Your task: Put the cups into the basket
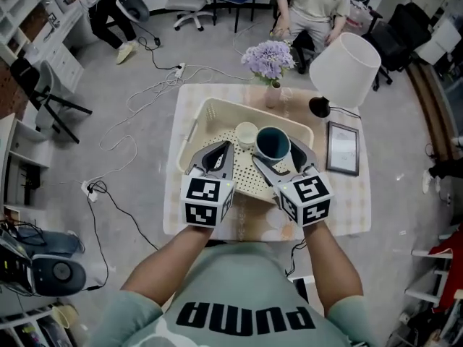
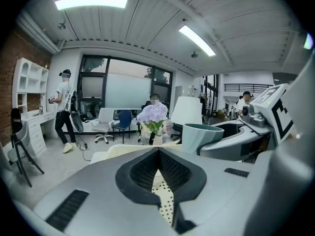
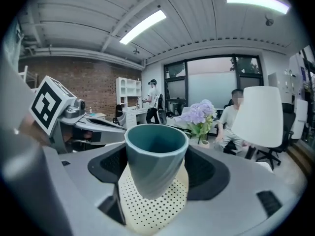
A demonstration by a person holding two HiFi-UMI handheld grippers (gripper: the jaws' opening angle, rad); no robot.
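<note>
**Teal cup over the basket, 1 cup already in**

The cream perforated plastic basket (image 1: 217, 114) sits on the cloth-covered table (image 1: 347, 208), and the task looks close to done. 1 small cream-white cup (image 1: 247, 133) stands upright on the basket floor near the far wall.

The glossy teal ceramic cup (image 3: 156, 161) is upright between the jaws of the right gripper (image 1: 281, 166), which clamp it on both sides. The right gripper view shows the dotted basket floor directly below the cup's base. The cup is therefore inside the basket's outline, just beside the cream-white cup. Whether its base touches the floor cannot be told from any view.

The left gripper (image 2: 158, 151) hangs over the near left part of the basket. Its jaws meet at the tips with nothing between them (only the perforated floor shows through the gap behind).

By my reading, 1 step is left: set the teal cup down and release it. No third cup shows clearly on the table. The other things standing there are a vase of lavender flowers (image 1: 269, 58), a white-shaded lamp (image 1: 344, 69) and a framed picture (image 1: 342, 148).
</note>
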